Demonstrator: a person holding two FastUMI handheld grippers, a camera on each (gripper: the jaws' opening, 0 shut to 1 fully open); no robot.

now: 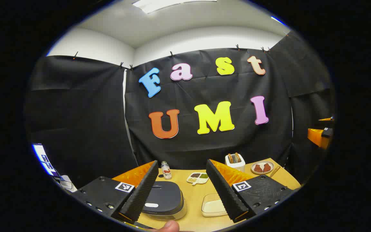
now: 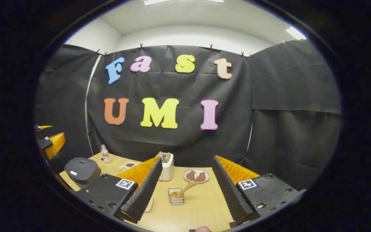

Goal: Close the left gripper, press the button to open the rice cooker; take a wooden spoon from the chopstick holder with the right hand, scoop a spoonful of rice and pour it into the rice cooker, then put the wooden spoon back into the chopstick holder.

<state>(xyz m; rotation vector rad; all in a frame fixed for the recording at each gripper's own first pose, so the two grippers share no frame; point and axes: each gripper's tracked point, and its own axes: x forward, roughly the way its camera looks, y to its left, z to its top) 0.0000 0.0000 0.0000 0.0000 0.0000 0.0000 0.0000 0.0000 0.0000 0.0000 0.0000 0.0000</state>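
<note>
The rice cooker (image 1: 164, 199) sits low in the left gripper view with its dark lid down and a white button (image 1: 151, 205) at the front. My left gripper (image 1: 182, 162) hangs open above it, touching nothing. A shallow container of rice (image 1: 213, 206) lies just right of the cooker. In the right gripper view, a wooden spoon (image 2: 185, 188) leans in the small wire chopstick holder (image 2: 176, 197) on the table ahead of my open right gripper (image 2: 187, 159). The rice cooker (image 2: 82, 170) is at the far left there, with the left gripper (image 2: 48, 141) above it.
On the wooden table (image 2: 201, 206) stand a small bottle (image 1: 166, 170), a divided dish (image 1: 197, 178), a white toaster (image 2: 167, 166) and a plate of meat pieces (image 2: 196, 175). The right gripper (image 1: 320, 135) shows at the far right of the left gripper view. Black cloth walls the booth.
</note>
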